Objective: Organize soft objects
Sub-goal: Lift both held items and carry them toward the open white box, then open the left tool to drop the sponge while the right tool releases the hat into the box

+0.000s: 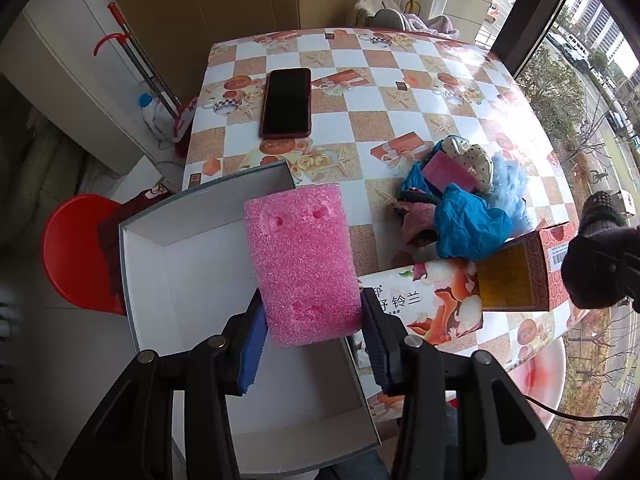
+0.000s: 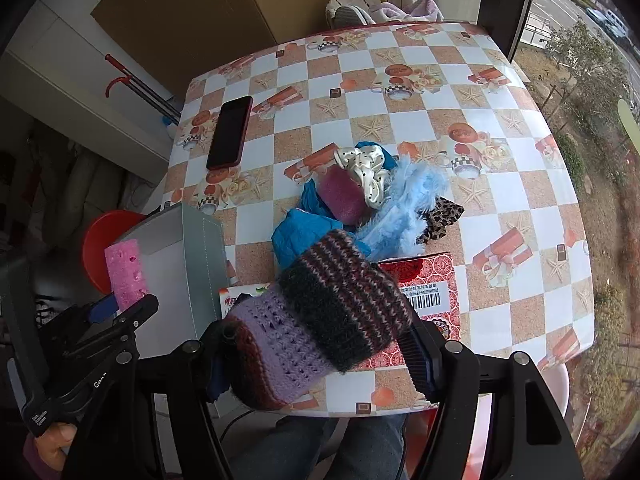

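Observation:
My left gripper (image 1: pixel 314 312) is shut on a pink foam block (image 1: pixel 300 256), its blue pads pressing both sides. The block hangs upright over an open white box (image 1: pixel 176 280) at the table's near left edge. The right wrist view shows the same foam block (image 2: pixel 124 272) above the box (image 2: pixel 180 272). My right gripper (image 2: pixel 316 344) is shut on a knitted piece (image 2: pixel 340 296) with dark stripes and a lilac band; it also shows at the right edge of the left wrist view (image 1: pixel 600 248). A pile of soft things (image 2: pixel 360 200) lies mid-table: blue cloth, pale blue fluff, a dotted scrunchie, a magenta pad.
A dark phone (image 1: pixel 286 102) lies at the table's far left. A flowered tissue box (image 1: pixel 440 304) and an open red carton (image 2: pixel 432 292) sit near the front edge. A red stool (image 1: pixel 76 248) stands left of the table. A person's legs show below the front edge.

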Motion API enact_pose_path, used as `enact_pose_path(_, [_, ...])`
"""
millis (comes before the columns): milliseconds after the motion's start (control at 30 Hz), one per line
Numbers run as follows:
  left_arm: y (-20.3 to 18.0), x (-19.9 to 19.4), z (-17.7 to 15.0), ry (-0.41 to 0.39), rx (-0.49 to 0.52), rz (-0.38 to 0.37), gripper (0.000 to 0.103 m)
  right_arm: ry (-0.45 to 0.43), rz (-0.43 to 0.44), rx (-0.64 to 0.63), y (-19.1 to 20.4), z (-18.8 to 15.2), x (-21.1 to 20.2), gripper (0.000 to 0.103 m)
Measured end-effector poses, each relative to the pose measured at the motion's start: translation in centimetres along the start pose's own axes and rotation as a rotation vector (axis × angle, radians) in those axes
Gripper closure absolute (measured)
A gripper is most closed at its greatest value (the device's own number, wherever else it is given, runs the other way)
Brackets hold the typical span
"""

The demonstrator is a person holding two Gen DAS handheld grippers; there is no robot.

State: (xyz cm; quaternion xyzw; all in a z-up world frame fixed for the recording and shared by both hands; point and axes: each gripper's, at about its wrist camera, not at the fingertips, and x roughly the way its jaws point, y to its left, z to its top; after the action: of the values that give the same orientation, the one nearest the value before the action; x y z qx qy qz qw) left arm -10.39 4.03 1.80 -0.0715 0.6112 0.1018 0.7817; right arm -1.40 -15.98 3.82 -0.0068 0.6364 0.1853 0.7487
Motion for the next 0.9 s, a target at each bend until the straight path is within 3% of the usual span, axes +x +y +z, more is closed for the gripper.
enact_pose_path(600, [7.7, 2.1, -7.0, 0.114, -0.082, 0.058, 0.054, 0.146, 0.082, -0.370, 13.4, -3.5, 4.8, 0.033])
enact_pose_path(900, [9.8, 3.2, -9.8, 0.167, -0.098, 0.065, 0.054, 0.231, 0.097, -0.526, 17.5, -5.5, 7.1, 0.033])
